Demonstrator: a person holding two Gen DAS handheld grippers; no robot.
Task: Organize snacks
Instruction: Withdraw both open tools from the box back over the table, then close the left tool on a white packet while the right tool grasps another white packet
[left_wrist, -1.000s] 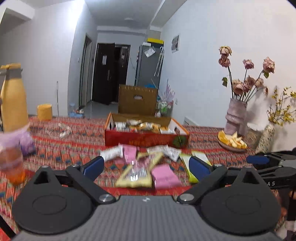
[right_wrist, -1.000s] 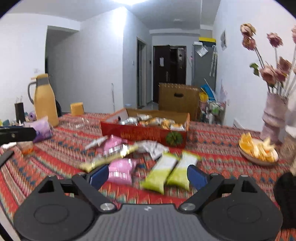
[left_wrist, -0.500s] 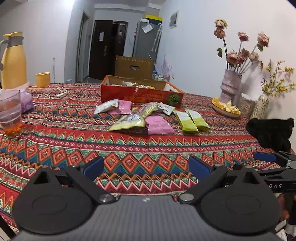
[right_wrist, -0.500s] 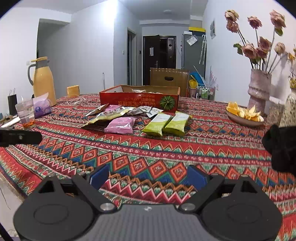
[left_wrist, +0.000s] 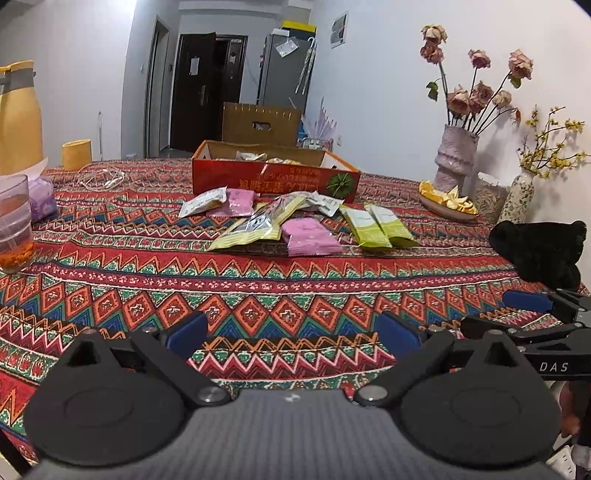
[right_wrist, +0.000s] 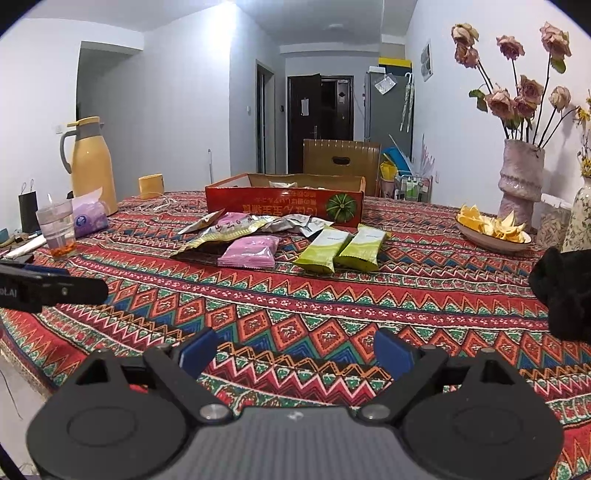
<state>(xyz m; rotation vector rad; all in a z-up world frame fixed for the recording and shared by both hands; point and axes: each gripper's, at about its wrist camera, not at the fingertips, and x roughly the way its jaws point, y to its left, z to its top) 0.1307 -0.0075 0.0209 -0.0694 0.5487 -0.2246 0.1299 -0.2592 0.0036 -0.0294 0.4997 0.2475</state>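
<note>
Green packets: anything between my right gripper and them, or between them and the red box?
Nothing visible blocks the open right gripper from the two green packets; only bare tablecloth lies between. Toward the red box, a silver wrapper lies on the cloth, flat and low.

Yellow thermos (right_wrist: 90, 162), cup (right_wrist: 58, 229), flower vase (right_wrist: 521, 177), peel dish (right_wrist: 493, 232).

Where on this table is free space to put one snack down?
The wide cloth strip between both open tongs and the pink packet is free. Crowded: the packet pile before the red box.
</note>
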